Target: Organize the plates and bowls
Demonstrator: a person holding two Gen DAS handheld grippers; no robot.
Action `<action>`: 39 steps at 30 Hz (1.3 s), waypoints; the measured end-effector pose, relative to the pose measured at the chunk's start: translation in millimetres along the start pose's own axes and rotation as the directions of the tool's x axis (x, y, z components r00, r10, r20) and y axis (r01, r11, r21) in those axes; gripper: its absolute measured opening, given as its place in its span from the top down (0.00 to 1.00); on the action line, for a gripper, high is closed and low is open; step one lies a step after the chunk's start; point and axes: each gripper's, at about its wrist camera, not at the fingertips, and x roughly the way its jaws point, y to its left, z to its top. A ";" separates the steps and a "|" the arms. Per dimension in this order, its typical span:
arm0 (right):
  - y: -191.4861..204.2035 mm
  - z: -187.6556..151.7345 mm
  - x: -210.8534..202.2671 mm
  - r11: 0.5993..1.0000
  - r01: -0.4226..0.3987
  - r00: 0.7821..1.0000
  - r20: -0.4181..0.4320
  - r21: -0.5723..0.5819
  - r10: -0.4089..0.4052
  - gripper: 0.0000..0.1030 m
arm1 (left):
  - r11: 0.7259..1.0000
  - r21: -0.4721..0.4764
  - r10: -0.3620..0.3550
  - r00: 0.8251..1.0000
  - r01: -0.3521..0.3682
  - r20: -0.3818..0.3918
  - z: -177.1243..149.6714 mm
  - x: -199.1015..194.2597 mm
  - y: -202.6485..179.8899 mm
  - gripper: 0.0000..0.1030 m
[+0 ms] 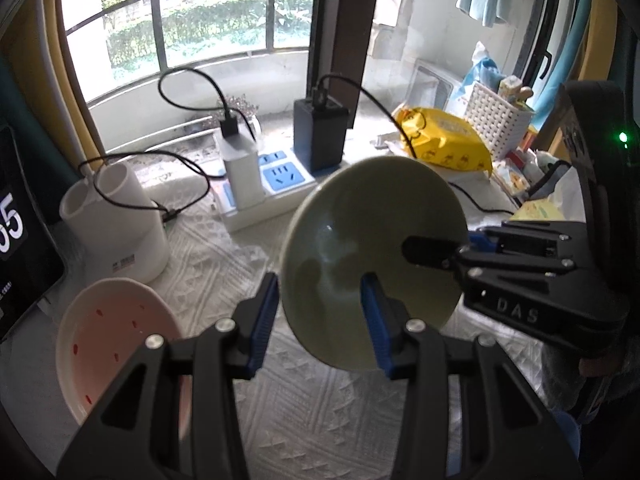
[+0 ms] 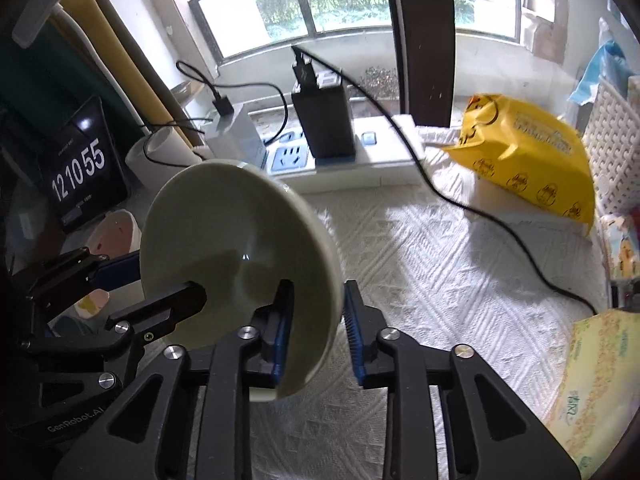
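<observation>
A pale green bowl (image 1: 372,216) hangs tilted on its side above the white quilted cloth (image 2: 460,280), its hollow facing me. My left gripper (image 1: 320,284) straddles its lower left rim, one blue pad inside and one outside, shut on the wall. My right gripper (image 2: 318,286) clamps the opposite rim the same way, shut on it; in the left wrist view the right gripper (image 1: 440,240) comes in from the right. A pink bowl (image 1: 116,320) with red specks rests on the cloth at the lower left, below the green one.
Behind stand a power strip (image 1: 280,178) with a black charger (image 1: 320,136), a white charger (image 1: 242,172) and trailing cables. White cylinders (image 1: 116,216) and a clock screen (image 2: 80,168) sit left. A yellow pack (image 2: 528,152), white basket (image 1: 496,120) and tissue pack (image 2: 600,380) crowd the right.
</observation>
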 end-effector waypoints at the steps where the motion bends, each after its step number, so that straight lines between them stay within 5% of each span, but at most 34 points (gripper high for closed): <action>1: -1.0 0.6 -2.2 1.000 0.003 1.000 0.007 0.002 -0.003 0.85 | 1.000 -0.002 0.000 1.000 0.000 0.008 0.6 -2.6 -0.3 0.58; 39: 44.1 -9.0 -108.4 0.999 0.038 0.990 0.139 -0.030 -0.034 0.88 | 0.999 0.034 -0.006 0.979 -0.001 0.202 -12.0 -123.9 -20.3 0.59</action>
